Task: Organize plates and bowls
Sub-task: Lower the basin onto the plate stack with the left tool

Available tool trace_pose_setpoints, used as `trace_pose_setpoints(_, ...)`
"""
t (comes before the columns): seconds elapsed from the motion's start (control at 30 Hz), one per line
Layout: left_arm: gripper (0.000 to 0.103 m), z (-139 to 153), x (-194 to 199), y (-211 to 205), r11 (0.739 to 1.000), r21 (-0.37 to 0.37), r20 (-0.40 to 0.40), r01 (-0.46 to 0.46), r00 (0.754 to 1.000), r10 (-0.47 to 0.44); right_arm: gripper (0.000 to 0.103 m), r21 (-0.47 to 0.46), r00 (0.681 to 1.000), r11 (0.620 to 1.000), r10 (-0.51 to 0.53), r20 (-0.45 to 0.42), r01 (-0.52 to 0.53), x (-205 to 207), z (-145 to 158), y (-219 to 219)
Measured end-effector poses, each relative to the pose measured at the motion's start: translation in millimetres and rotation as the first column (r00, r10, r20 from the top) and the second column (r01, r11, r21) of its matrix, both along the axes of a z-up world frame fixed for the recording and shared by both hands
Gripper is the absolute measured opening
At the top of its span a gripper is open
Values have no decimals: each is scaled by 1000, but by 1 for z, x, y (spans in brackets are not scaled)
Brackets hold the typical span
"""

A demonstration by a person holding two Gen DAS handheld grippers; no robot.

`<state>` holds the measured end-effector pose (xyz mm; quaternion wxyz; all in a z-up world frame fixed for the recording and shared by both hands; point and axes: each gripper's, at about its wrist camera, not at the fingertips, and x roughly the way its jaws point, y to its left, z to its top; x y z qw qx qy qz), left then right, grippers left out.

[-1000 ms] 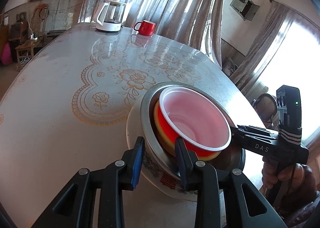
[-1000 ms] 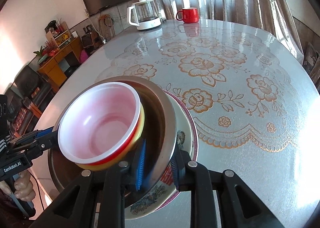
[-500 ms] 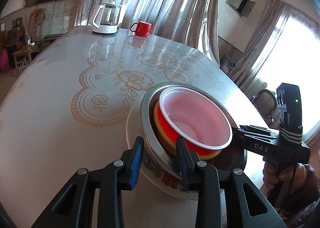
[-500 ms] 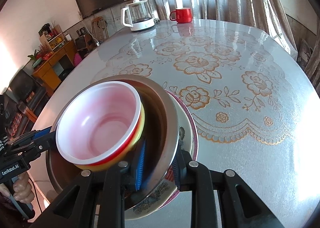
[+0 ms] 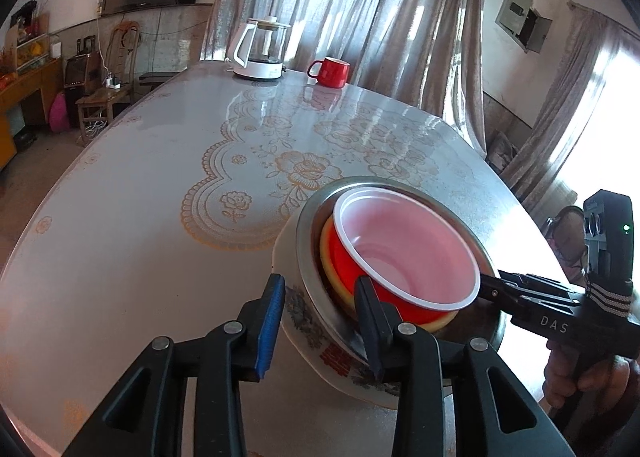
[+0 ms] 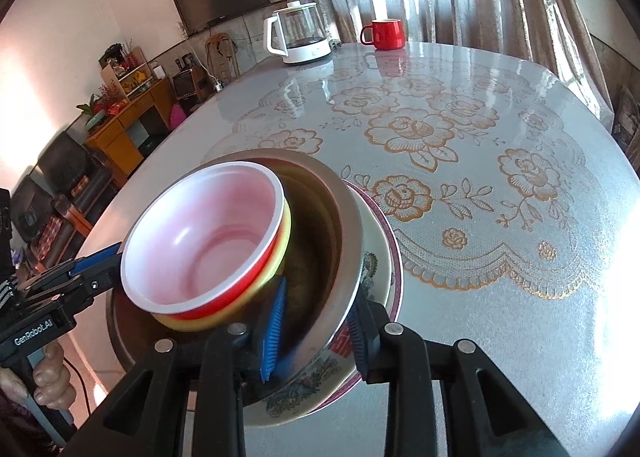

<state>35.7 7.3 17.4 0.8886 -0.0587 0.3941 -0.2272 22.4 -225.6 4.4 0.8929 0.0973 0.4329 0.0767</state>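
Observation:
A stack is held above the table: a red bowl with a white inside (image 5: pixel 404 253) (image 6: pixel 204 237) nests in a yellow bowl (image 5: pixel 332 277) (image 6: pixel 280 253), inside a steel bowl (image 5: pixel 316 257) (image 6: pixel 340 241), on a patterned ceramic plate (image 5: pixel 304 317) (image 6: pixel 376 273). My left gripper (image 5: pixel 320 317) grips the rims of the steel bowl and plate on one side. My right gripper (image 6: pixel 316 325) grips them on the opposite side; it also shows in the left wrist view (image 5: pixel 492 289). The left gripper shows at the left of the right wrist view (image 6: pixel 108 265).
The round table (image 5: pixel 132 225) (image 6: pixel 500 177) has a glossy floral lace cover. A glass kettle (image 5: pixel 262 47) (image 6: pixel 298 35) and a red mug (image 5: pixel 330 71) (image 6: pixel 384 33) stand at its far edge. Curtains hang behind; wooden furniture stands to the left.
The stack and both grippers have risen and drawn back a little from the table; more of the room and the television now shows. The grip on the rims is unchanged.

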Motion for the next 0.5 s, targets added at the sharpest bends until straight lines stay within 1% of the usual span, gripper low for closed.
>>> trace_pose_setpoints(0.07, 37, 1, -2, 1, 1000, -5, 4, 8, 1000, -8, 32, 14, 1000, 1000, 2, 16, -2, -4, 1, -5)
trace_pose_setpoints(0.17, 38, 0, -1, 5, 997, -19, 11, 72, 997, -72, 33, 62, 999, 998, -24, 30, 22, -11, 2, -9)
trace_pose_setpoints(0.2, 39, 0, 1, 7, 996, -20, 10, 85, 996, -84, 33, 60, 998, 997, -40, 41, 37, -14, 3, -10)
trace_pose_setpoints(0.23, 39, 0, 3, 10, 995, -27, 5, 91, 996, -91, 33, 58, 997, 996, -67, 46, 64, -17, 3, -11)
trace_pose_setpoints(0.3, 40, 0, 5, 20, 993, -59, 1, 99, 995, -99, 36, 90, 994, 991, -104, 42, 100, -22, 3, -13)
trace_pose_setpoints(0.37, 41, -1, 6, 30, 993, -73, 2, 98, 995, -98, 37, 107, 991, 986, -131, 37, 127, -24, 3, -15)
trace_pose_setpoints(0.5, 44, -5, 7, 45, 990, -103, -14, 99, 995, -101, 40, 134, 990, 982, -141, 30, 135, -32, 4, -14)
